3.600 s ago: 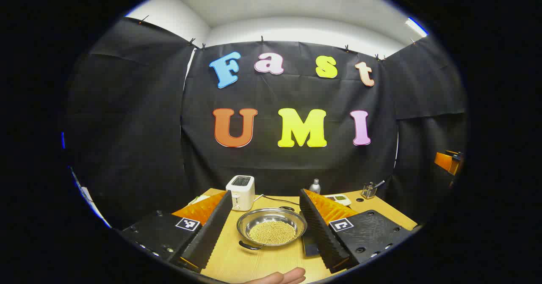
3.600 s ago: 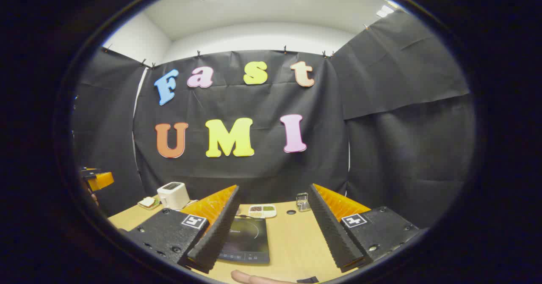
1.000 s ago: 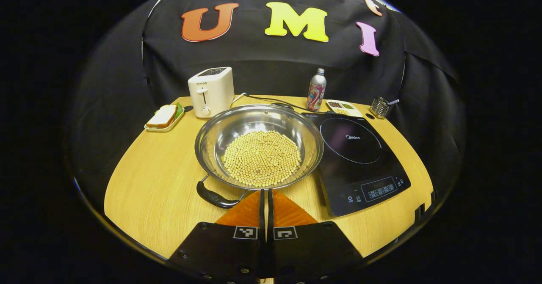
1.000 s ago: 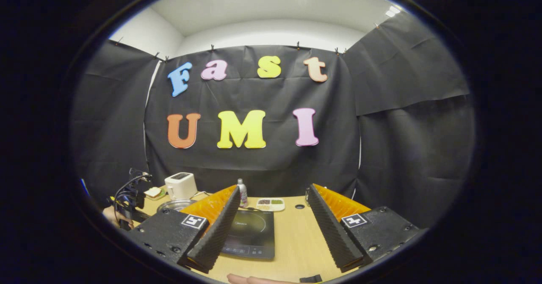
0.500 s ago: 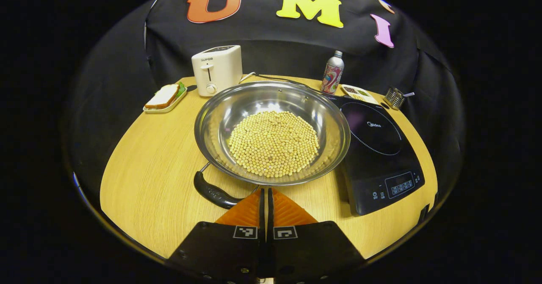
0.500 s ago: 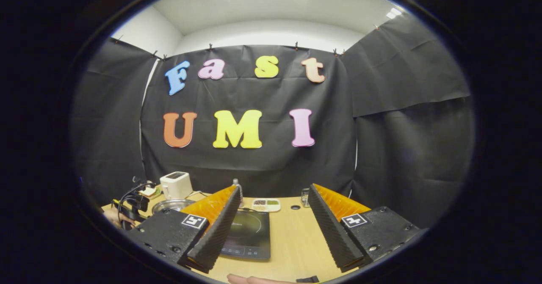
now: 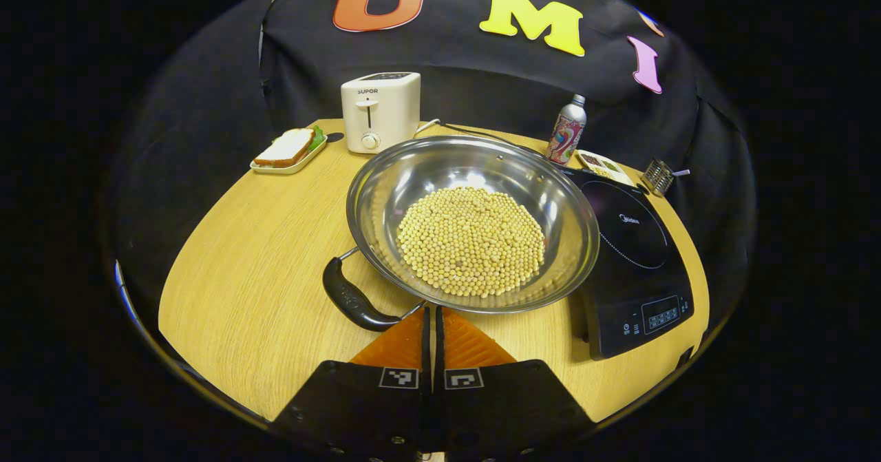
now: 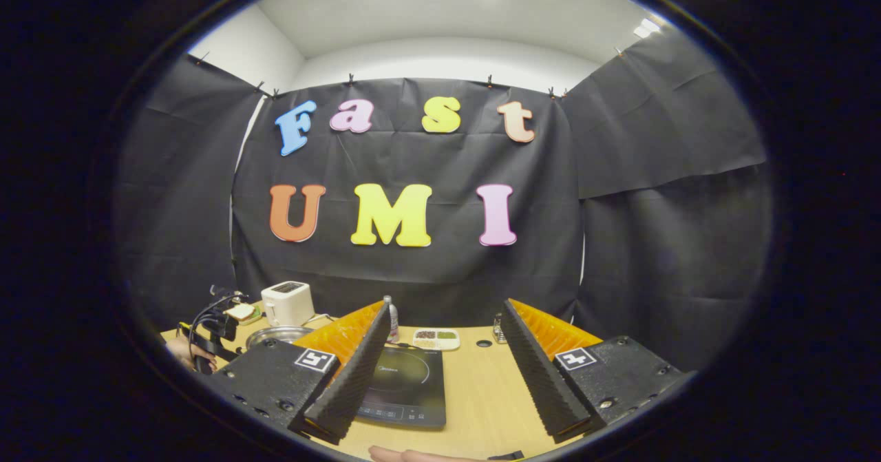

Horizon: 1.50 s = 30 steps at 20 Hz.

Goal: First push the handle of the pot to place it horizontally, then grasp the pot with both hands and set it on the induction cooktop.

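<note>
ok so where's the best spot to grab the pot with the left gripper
Probably the black handle on the pot, approached from the near-left table edge. It sticks out clear of the steel rim and is narrow enough to pinch; the left gripper is shut, so it would need to open first.

round light-wood table [image 7: 255, 269]. on it: steel pot [image 7: 385, 193] full of soybeans [image 7: 471, 240], black handle [image 7: 351, 303] at the near-left; black induction cooktop [image 7: 637, 255] just right of the pot; white toaster [image 7: 380, 111] at the back; sandwich on a small tray [image 7: 285, 151] back left; printed bottle [image 7: 566, 131], divided snack dish [image 7: 600, 164] and small metal rack [image 7: 659, 175] back right.
</note>
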Each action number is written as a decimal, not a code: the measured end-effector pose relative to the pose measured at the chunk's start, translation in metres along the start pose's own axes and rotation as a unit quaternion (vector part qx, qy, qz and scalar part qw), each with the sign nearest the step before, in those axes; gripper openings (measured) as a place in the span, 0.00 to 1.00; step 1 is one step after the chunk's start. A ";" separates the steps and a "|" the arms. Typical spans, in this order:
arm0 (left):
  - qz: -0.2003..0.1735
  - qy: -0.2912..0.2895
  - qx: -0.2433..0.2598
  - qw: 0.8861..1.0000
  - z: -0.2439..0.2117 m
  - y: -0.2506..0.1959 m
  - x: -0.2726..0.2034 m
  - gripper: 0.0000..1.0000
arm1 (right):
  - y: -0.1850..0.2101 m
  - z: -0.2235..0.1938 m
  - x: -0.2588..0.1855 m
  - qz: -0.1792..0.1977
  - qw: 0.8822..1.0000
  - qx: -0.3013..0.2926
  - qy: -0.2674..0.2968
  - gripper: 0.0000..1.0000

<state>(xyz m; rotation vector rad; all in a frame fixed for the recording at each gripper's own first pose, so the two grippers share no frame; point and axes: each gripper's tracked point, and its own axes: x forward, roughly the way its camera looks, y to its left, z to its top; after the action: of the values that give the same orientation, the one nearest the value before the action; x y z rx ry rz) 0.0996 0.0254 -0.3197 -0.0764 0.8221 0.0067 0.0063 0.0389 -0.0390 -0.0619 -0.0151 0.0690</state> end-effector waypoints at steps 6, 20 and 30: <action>0.013 0.003 -0.028 1.000 0.009 0.027 0.006 0.00 | -0.001 0.012 -0.007 -0.012 0.999 -0.003 -0.038 0.96; 0.056 0.019 -0.016 0.998 0.044 0.086 0.034 0.00 | 0.023 0.020 0.013 -0.016 0.998 -0.016 -0.057 0.96; 0.063 0.026 -0.022 0.997 0.067 0.106 0.060 0.00 | 0.049 -0.008 0.054 -0.010 1.000 -0.015 -0.011 0.96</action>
<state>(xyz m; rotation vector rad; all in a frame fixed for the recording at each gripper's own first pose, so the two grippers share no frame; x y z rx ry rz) 0.1859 0.1343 -0.3252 -0.0658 0.8781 0.1431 0.0566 0.0912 -0.0490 -0.0916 -0.0396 0.0487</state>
